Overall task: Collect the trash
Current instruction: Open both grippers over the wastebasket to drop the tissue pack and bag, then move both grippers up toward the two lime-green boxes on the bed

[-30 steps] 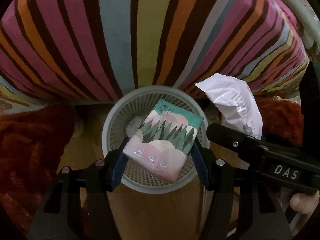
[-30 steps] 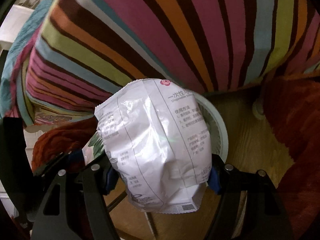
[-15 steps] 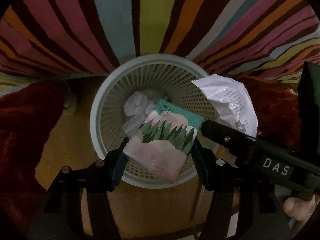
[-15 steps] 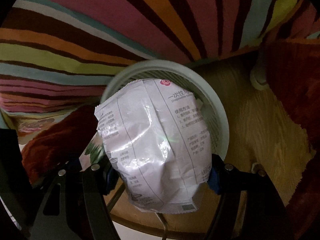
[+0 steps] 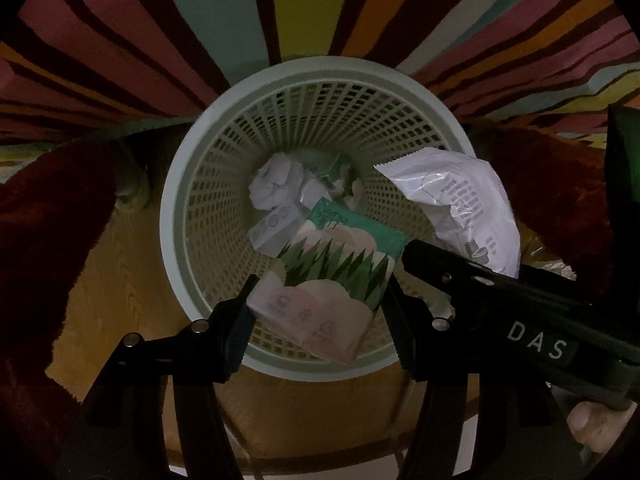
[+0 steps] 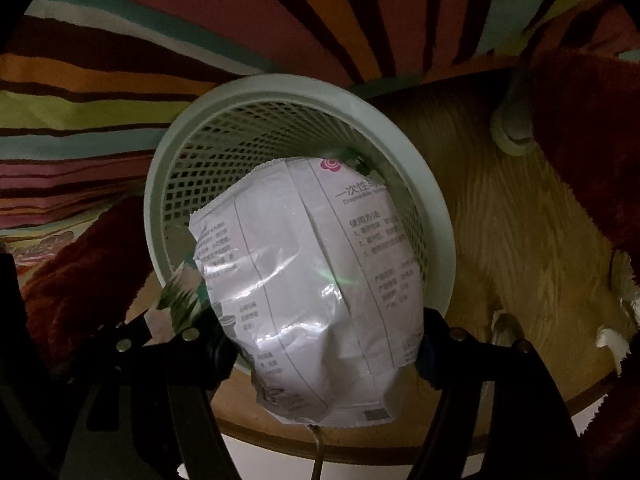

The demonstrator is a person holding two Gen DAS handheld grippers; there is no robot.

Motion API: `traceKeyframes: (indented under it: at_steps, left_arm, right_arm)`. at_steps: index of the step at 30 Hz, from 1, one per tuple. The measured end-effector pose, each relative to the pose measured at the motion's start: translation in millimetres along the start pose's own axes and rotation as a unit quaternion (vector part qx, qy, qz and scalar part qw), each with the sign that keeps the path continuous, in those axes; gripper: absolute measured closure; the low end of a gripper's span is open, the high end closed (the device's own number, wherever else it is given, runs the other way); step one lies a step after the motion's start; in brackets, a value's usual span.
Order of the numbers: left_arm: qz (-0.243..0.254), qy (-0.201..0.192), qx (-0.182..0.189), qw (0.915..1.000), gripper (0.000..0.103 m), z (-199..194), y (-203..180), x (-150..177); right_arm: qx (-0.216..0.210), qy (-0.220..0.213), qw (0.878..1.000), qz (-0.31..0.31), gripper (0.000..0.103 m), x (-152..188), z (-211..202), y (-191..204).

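Observation:
A pale green mesh waste basket [image 5: 188,184] stands on the wooden floor with crumpled white paper [image 5: 276,184] and small packets at its bottom. Right above its mouth my left gripper [image 5: 320,300] is shut on a green and pink tissue pack [image 5: 332,276]. My right gripper [image 6: 320,344] is shut on a white plastic wrapper [image 6: 312,272] with printed text, held over the basket [image 6: 280,92]. In the left wrist view the same wrapper [image 5: 460,204] sits over the basket's right rim, and the right gripper's black arm crosses below it.
A striped bedcover [image 5: 280,4] hangs just behind the basket. Dark red fluffy rugs [image 5: 36,248] lie on both sides, also seen as red rug [image 6: 592,140]. A white round furniture foot [image 6: 512,128] stands on the wood floor. A hand [image 5: 592,424] shows at the lower right.
Both grippers have sunk toward the basket and tilted further down, so the basket looks larger and its contents show. Both keep their grip on their items.

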State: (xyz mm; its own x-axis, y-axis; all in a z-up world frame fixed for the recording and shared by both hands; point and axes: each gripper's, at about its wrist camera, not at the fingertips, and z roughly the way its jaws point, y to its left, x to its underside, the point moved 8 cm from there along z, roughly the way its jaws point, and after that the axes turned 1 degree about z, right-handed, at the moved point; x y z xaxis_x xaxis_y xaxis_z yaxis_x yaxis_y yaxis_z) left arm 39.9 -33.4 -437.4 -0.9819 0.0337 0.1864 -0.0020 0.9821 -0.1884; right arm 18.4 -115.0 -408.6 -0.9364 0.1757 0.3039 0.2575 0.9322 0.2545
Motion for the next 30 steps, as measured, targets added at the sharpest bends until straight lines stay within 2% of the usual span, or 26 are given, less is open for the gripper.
traceKeyframes:
  at_steps: [4, 6, 7, 8, 10, 15, 21, 25, 30]
  left_arm:
    - [-0.001, 0.013, 0.001, 0.9999, 0.042, 7, 0, 0]
    - [-0.007, 0.033, -0.009, 0.9994, 0.037, 15, 4, 3]
    - [-0.011, 0.04, -0.019, 0.9989, 0.034, 19, 7, 4]
    - [-0.014, 0.046, -0.029, 0.9984, 0.027, 22, 11, 5]
    - [-0.02, 0.048, -0.024, 0.9983, 0.021, 23, 15, 6]
    - [-0.03, 0.044, -0.009, 0.9985, 0.02, 23, 17, 4]
    - [-0.027, 0.029, -0.017, 0.9991, 0.02, 19, 16, 4]
    - [-0.027, 0.0, -0.024, 0.9993, 0.02, -1, 16, 6]
    - [-0.015, -0.063, 0.021, 0.9977, 0.02, -52, 4, 4]
  right_arm:
    - [-0.011, 0.004, 1.0, 0.007, 0.035, -3, -6, -10]
    - [-0.022, 0.009, 1.0, 0.017, 0.031, -3, -2, -12]
    - [-0.026, 0.017, 0.999, 0.025, 0.014, -1, 1, -15]
    - [-0.025, 0.022, 0.999, 0.032, 0.007, 0, 3, -18]
    - [-0.026, 0.028, 0.998, 0.04, 0.007, 2, 5, -21]
    - [-0.02, 0.007, 0.999, 0.044, 0.007, -2, -1, -26]
    - [-0.027, -0.002, 0.997, 0.066, 0.007, -2, -4, -36]
    - [-0.039, -0.022, 0.997, 0.06, 0.007, -1, -20, -31]
    - [-0.058, -0.075, 0.996, 0.007, 0.007, 6, -69, -11]
